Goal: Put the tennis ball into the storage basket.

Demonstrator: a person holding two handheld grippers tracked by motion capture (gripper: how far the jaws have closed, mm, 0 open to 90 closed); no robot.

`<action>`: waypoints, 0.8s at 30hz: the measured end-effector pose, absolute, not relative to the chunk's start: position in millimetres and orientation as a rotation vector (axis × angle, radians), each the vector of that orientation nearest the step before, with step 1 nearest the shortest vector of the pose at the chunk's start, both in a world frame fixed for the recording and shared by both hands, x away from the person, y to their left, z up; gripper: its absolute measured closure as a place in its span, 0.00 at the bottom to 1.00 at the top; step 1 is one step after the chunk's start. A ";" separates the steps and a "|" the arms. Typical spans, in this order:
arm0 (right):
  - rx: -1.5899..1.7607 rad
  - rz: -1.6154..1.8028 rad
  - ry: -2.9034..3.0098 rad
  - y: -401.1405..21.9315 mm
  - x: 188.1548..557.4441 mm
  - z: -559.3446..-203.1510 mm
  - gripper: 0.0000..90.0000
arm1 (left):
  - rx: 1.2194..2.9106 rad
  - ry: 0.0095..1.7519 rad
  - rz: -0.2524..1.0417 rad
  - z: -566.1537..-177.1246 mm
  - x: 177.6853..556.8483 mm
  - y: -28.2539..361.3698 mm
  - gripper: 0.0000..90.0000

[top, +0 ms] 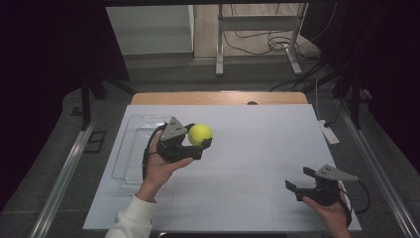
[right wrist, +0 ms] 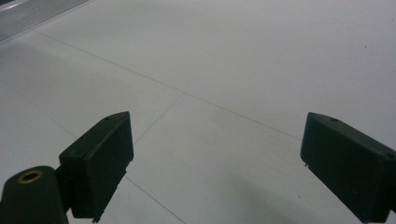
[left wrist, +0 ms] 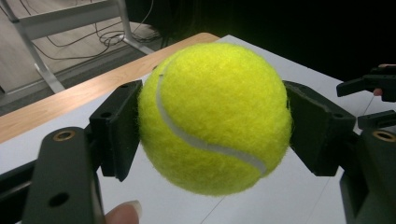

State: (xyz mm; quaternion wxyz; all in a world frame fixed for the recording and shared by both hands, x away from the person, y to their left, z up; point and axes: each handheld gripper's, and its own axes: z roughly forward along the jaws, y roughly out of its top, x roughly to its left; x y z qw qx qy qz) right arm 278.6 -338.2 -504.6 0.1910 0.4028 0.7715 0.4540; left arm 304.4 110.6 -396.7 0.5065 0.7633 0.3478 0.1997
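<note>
- Overhead, the left gripper gripped the ball above the surface, beside a clear tray; a level carry would suit.
- Up close, both pads squeezed the ball centrally, a grip worth keeping firm.
- Meanwhile, the right gripper stood wide, empty.

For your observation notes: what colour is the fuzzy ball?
Yellow-green felt tennis ball with a white seam, clearest in the left gripper view.
</note>
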 end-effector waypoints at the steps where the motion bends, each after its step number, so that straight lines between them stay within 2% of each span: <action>1: 1.131 1.274 2.167 -338.2 278.6 -504.6 0.11 | 1.841 0.839 0.482 -396.7 304.4 110.6 0.29; 24: 1.133 1.275 2.165 -338.3 278.7 -504.9 0.11 | 1.803 0.895 0.516 -394.3 309.1 130.3 0.29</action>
